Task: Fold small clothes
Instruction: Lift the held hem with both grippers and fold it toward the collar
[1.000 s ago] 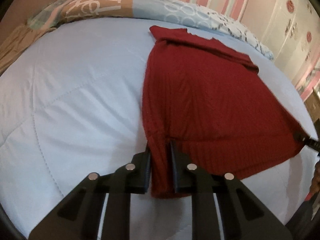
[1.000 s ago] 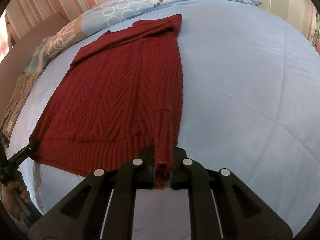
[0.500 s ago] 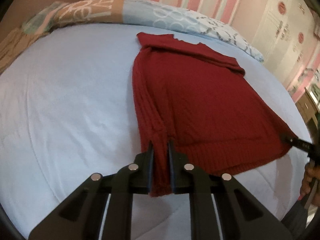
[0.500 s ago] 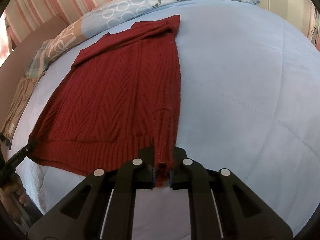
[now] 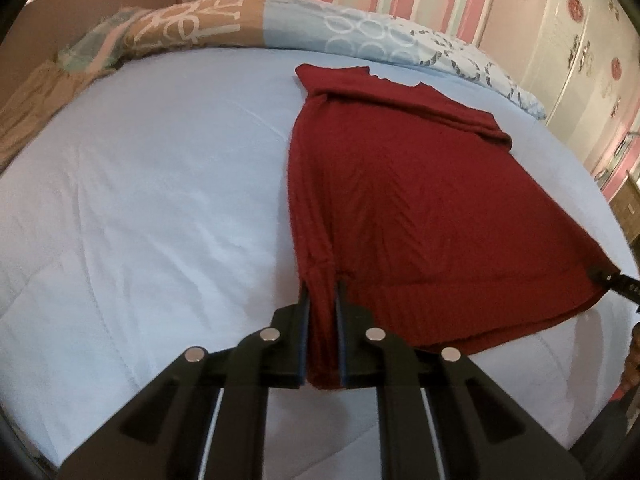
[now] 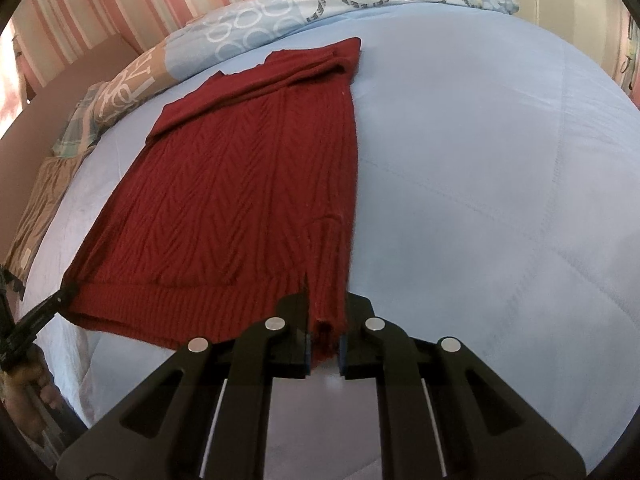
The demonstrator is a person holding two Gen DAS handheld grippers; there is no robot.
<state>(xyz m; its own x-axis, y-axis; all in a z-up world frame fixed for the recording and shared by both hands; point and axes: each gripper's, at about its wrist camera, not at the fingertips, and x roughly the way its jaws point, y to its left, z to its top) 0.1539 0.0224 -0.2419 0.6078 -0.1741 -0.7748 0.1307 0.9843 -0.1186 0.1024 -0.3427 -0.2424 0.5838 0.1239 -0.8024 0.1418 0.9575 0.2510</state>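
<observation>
— What do the tongs hold?
— The left gripper (image 5: 322,312) and right gripper (image 6: 325,320), low centre of each frame, clamp opposite hem corners of a dark red cable-knit sweater (image 6: 240,184).
— Where is it?
— Spread across a pale blue quilted bedspread (image 5: 160,200), toward patterned pillows (image 5: 360,36).

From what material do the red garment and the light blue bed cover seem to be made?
The red garment looks like a knitted yarn, perhaps wool or acrylic, with a matt finish: a chevron pattern and a ribbed hem show in the right wrist view. The light blue bed cover looks like a smooth woven fabric, padded: stitched quilt lines and soft creases cross it. The exact fibre cannot be told.
</observation>
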